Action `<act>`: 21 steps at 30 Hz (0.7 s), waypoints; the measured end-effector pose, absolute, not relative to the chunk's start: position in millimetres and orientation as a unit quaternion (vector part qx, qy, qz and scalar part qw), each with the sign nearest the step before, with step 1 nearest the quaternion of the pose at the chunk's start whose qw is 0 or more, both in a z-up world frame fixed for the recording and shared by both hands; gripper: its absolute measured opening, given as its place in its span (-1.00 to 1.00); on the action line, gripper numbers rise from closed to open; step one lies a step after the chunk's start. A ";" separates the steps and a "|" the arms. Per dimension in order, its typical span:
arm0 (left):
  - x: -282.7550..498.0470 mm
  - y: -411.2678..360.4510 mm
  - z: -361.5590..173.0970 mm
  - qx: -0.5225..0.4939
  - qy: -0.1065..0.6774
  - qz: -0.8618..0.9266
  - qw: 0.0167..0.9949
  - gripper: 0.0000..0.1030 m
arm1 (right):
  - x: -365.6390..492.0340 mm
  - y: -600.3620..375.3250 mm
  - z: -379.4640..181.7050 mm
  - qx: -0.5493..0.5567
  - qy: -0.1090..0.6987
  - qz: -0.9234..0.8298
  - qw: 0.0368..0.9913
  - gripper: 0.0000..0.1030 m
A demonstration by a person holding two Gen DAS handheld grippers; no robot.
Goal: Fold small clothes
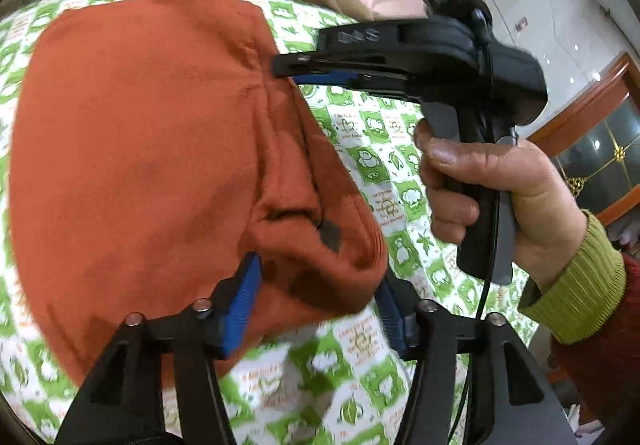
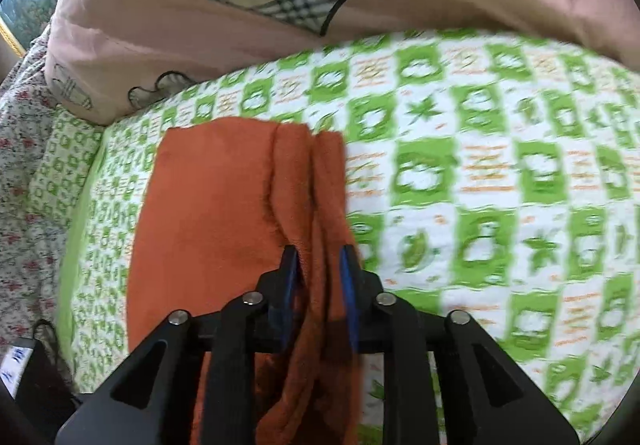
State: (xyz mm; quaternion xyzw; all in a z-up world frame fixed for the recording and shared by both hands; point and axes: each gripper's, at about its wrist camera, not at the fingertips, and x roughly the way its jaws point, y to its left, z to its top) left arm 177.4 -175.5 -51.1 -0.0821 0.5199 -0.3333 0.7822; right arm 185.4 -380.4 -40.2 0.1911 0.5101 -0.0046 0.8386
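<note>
Cloth: the orange cloth is lying folded on the green bed cover.
Left hand-held gripper: released, standing wide around the near corner.
Right hand-held gripper: loosening, with the folded edge sitting between its pads to lay it flat.

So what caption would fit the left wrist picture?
Both grippers, left and right, at the folded orange cloth on a green-checked sheet.

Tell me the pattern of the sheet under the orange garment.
Green and white checks with small pictures on the sheet; clearest in the right wrist view.
</note>
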 end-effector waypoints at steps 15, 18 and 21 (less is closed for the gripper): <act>166.8 -72.3 -49.2 -0.155 0.530 -0.217 0.805 0.27 | 152.0 -330.7 -49.3 0.074 0.561 -0.013 0.825 0.61; 173.4 -60.0 -49.7 -0.164 0.529 -0.198 0.809 0.34 | 141.8 -350.1 -57.7 0.063 0.568 -0.049 0.819 0.61; 177.0 -37.2 -57.3 -0.172 0.531 -0.188 0.808 0.38 | 136.0 -371.2 -58.3 0.112 0.565 -0.056 0.815 0.60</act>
